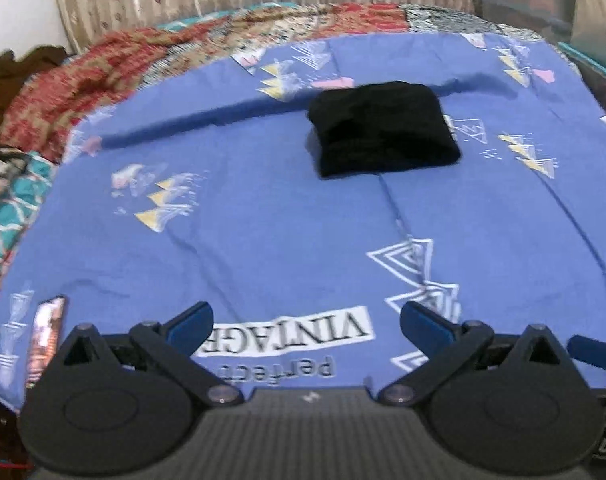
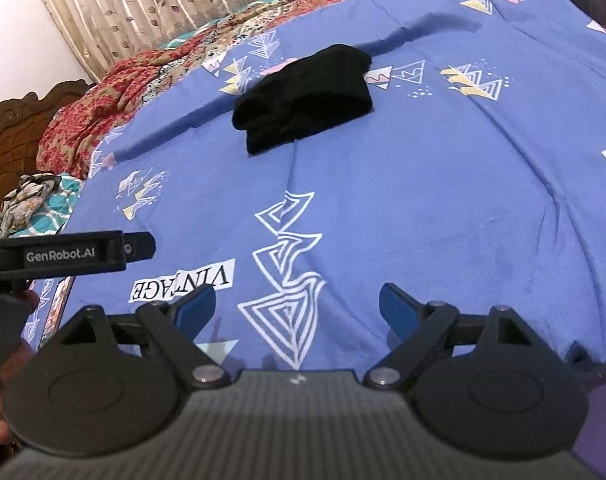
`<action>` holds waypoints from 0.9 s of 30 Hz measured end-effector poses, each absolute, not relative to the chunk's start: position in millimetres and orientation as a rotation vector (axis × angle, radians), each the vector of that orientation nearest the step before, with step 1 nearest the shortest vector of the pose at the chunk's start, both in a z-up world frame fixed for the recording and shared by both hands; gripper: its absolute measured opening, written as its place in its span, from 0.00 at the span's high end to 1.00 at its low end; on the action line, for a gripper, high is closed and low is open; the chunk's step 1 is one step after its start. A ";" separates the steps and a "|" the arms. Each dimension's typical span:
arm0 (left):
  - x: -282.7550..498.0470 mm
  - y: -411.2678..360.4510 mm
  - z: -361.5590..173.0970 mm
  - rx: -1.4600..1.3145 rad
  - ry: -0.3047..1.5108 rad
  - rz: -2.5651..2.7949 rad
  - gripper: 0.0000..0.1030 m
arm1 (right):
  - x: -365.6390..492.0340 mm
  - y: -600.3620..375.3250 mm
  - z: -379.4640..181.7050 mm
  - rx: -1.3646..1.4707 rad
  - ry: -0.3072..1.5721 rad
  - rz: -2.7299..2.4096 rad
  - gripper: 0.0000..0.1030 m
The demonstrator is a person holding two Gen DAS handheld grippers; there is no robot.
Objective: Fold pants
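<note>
Pants (image 1: pixel 384 130), black, lie as a compact folded bundle mid-sheet on the blue printed bedsheet (image 1: pixel 263 208); folding looks complete. Left gripper (image 1: pixel 306 318) and right gripper (image 2: pixel 297 303) both hang near the bed's front edge, well apart from the bundle, jaws spread, holding nothing; likely backed off to leave the stack undisturbed.

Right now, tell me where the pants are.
The folded black pants lie on the blue bedsheet, ahead of both open grippers and touching neither, centre-right in the left view, near the dark crease.
</note>
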State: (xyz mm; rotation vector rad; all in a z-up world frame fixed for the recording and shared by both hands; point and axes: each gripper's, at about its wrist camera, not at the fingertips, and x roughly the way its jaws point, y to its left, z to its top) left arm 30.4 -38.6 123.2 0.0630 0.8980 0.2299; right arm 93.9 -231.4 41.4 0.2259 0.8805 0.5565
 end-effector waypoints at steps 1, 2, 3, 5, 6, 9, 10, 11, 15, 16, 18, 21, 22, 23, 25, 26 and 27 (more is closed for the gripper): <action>29.5 -38.1 123.4 0.069 0.896 0.239 0.00 | 93.5 -231.0 41.2 0.225 0.880 0.561 0.12; 28.4 -37.6 123.8 0.073 0.896 0.246 0.00 | 92.4 -230.6 40.8 0.224 0.880 0.563 0.12; 27.6 -37.6 123.8 0.077 0.897 0.253 0.00 | 92.1 -230.8 40.4 0.225 0.881 0.565 0.12; 26.8 -37.5 123.4 0.078 0.902 0.260 0.00 | 91.1 -231.6 39.7 0.228 0.881 0.562 0.12; 26.2 -37.7 122.7 0.076 0.905 0.262 0.00 | 90.6 -232.4 39.5 0.231 0.880 0.559 0.12; 25.6 -39.9 120.8 0.094 0.907 0.271 0.00 | 90.3 -235.3 39.3 0.245 0.878 0.547 0.12; 25.5 -40.6 120.4 0.104 0.908 0.276 0.00 | 89.9 -235.6 39.0 0.248 0.879 0.545 0.12; 26.1 -40.7 119.8 0.111 0.910 0.280 0.00 | 89.7 -235.9 38.4 0.251 0.882 0.544 0.12; 27.6 -39.5 116.7 0.126 0.920 0.292 0.00 | 89.4 -236.0 36.8 0.260 0.892 0.544 0.12; 27.7 -39.5 116.2 0.131 0.920 0.295 0.00 | 89.4 -236.0 36.6 0.260 0.892 0.544 0.12; 28.1 -39.4 114.5 0.137 0.923 0.295 0.00 | 89.4 -236.0 36.5 0.260 0.892 0.543 0.12; 28.3 -37.5 111.0 0.134 0.933 0.294 0.00 | 90.1 -236.3 35.8 0.263 0.898 0.541 0.12; 28.3 -36.8 109.8 0.133 0.937 0.295 0.00 | 90.5 -236.4 35.3 0.264 0.901 0.540 0.12; 28.5 -36.0 108.6 0.131 0.941 0.295 0.00 | 90.8 -236.5 34.7 0.266 0.904 0.539 0.12; 28.2 -35.4 107.0 0.130 0.947 0.293 0.00 | 92.1 -237.4 33.8 0.271 0.909 0.539 0.12; 27.9 -35.6 106.6 0.132 0.947 0.291 0.00 | 92.2 -237.5 33.5 0.272 0.910 0.538 0.12; 27.5 -35.7 106.8 0.134 0.945 0.287 0.00 | 92.4 -237.6 33.1 0.274 0.911 0.537 0.12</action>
